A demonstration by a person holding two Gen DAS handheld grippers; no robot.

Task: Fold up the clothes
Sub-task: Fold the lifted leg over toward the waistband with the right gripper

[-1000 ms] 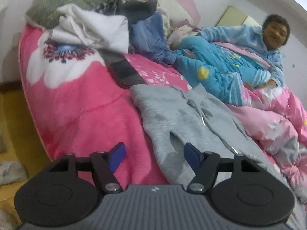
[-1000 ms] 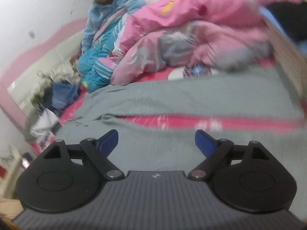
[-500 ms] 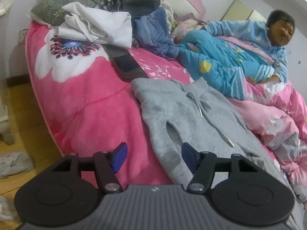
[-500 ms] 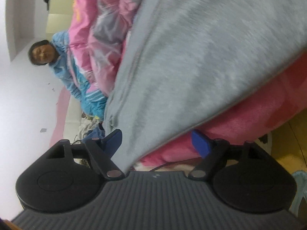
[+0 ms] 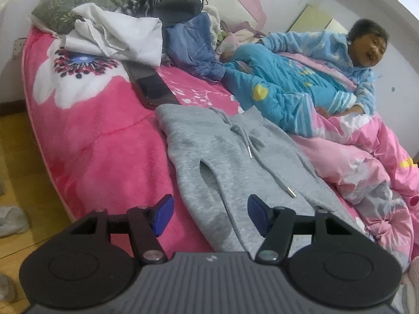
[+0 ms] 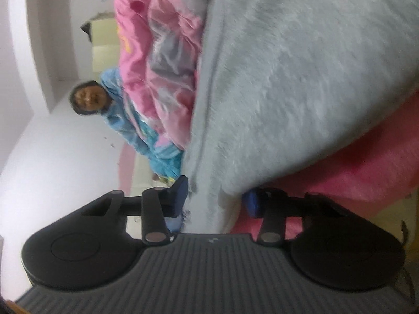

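Grey sweatpants lie flat on the pink flowered blanket, waistband and drawstrings toward the far side. My left gripper hovers open over the near part of the pants, at the bed's side, with nothing pinched. In the right wrist view the picture is rolled sideways. There the grey fabric fills most of the frame and its edge hangs between the blue pads of my right gripper. Its jaws are closing around that edge, and a firm pinch does not show.
A person in blue pyjamas reclines on the far right under a pink quilt. Piled white cloth and jeans sit at the head of the bed, with a dark flat item beside them. Wooden floor is on the left.
The right gripper dropped to the bed's edge and rolled onto its side, and its jaws narrowed around the edge of the grey pants. The left gripper hardly moved and kept its opening.
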